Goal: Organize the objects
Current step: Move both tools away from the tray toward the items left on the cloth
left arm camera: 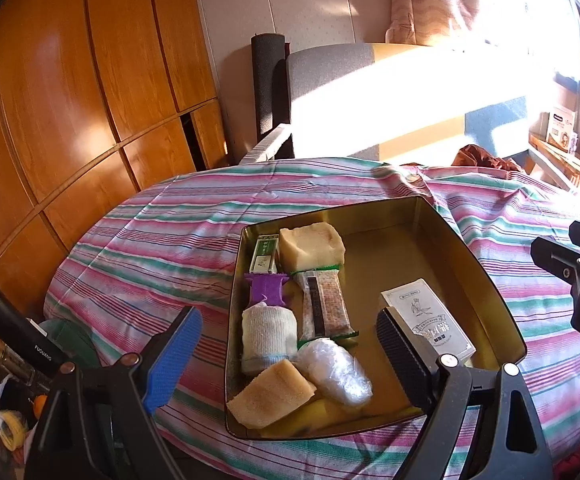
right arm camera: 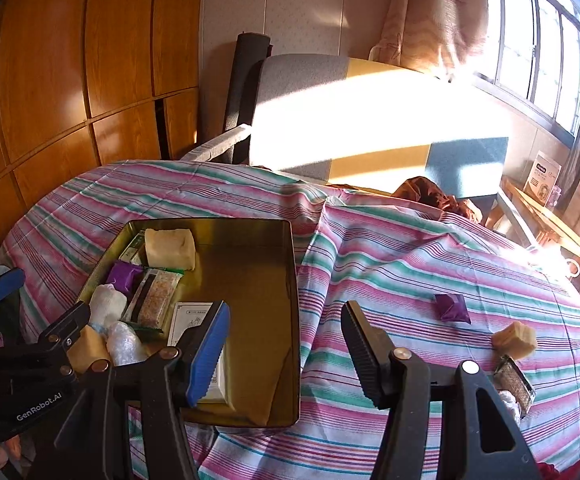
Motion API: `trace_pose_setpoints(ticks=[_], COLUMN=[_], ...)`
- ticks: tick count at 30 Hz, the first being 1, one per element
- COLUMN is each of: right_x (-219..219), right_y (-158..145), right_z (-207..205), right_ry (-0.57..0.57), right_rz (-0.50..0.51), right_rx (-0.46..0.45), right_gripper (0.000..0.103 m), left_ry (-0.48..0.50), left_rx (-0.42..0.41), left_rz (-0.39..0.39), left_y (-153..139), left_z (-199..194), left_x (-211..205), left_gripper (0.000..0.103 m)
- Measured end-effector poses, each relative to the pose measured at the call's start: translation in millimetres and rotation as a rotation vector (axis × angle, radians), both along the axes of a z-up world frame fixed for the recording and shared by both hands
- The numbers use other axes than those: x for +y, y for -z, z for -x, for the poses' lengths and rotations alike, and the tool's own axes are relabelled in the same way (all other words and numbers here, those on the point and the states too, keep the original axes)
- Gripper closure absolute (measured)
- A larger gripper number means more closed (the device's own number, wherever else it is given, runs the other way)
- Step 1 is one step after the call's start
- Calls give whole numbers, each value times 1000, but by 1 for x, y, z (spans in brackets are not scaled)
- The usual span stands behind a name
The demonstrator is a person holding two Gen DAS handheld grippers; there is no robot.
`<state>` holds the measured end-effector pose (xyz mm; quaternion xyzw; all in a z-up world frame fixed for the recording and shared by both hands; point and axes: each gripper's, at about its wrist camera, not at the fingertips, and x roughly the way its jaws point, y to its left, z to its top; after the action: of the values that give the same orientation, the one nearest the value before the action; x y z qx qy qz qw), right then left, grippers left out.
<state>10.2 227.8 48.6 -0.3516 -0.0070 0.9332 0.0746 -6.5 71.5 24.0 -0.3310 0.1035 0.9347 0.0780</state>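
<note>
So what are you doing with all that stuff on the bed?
Tidying small things into the gold tin on the striped bedspread. Both claws, left and right, are open and empty over it. The tin already holds snack packets, a white paper packet and pale blocks. A purple packet, a tan block and another packet still lie out on the cover.

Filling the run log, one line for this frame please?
left tool: open, over gold tin | right tool: open, empty | tin: partly packed | on bedspread: purple packet, tan block
</note>
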Motion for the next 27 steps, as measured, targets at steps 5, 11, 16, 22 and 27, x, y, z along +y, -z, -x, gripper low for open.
trace_pose_setpoints(ticks=[5,11,16,22,27], right_x=[14,37,59,85,107], right_y=[1,5,10,15,21], right_z=[-4,-7,-9,-11,-12], right_ry=[22,62,105,150,187], right_rz=[2,7,10,10,0], right_rx=[2,-2,-11,-25,-37], right_gripper=[44,44,44,44,44], left_ry=[23,61,99,144,184], left_rx=[3,4,8,8,4], left_rz=[11,22,33,44,55], left_y=[-2,-3,-5,-5,-2], left_z=[1,3,5,6,6], left_x=[15,36,57,83,104], left_gripper=[14,13,14,13,13])
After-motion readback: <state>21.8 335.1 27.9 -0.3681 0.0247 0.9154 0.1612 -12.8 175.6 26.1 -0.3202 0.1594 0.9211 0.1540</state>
